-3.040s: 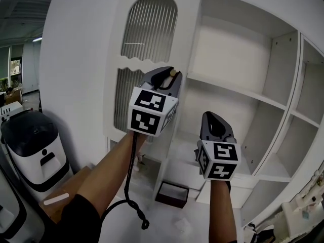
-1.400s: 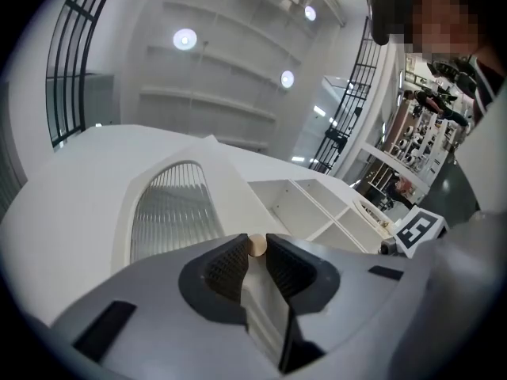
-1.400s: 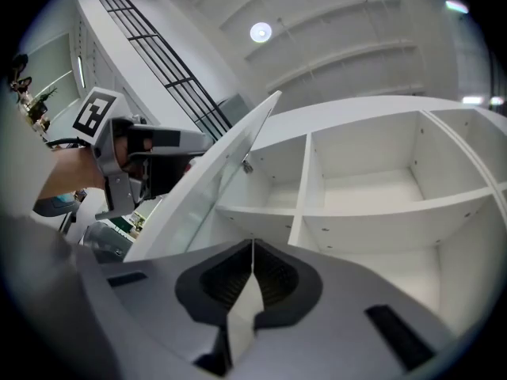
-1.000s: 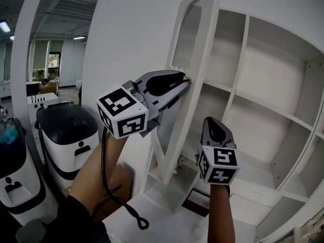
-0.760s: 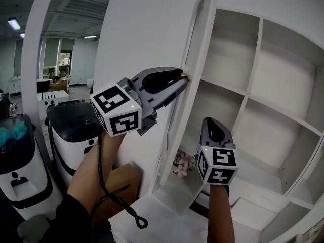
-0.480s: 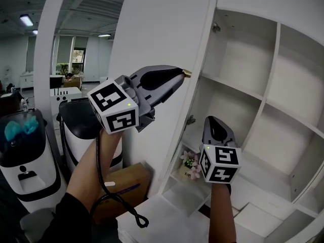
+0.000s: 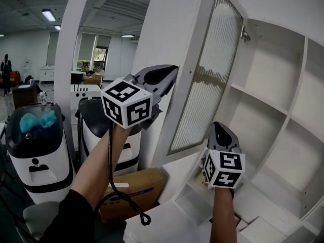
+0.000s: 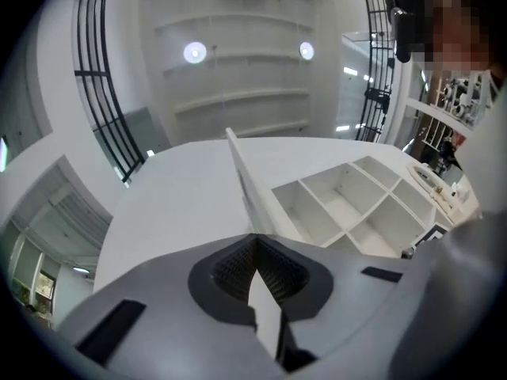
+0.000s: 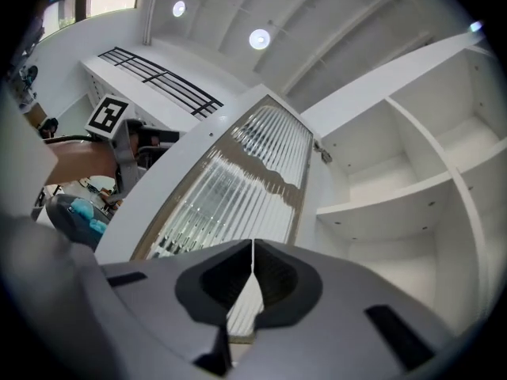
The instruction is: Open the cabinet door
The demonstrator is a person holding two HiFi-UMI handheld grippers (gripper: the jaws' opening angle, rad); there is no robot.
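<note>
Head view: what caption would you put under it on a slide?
Cabinet door swung wide open from white shelves; left gripper, shut, beside its frame, right gripper shut lower down.

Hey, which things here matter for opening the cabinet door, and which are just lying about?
Job: door, open; cabinet; left hand-held gripper, jaws just closed, empty.
Lying about: cardboard box; two white machines.

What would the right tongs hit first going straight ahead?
Most likely the cabinet door, low on its ribbed part; the shut right tongs aim straight at it. Depth is hard to judge.
</note>
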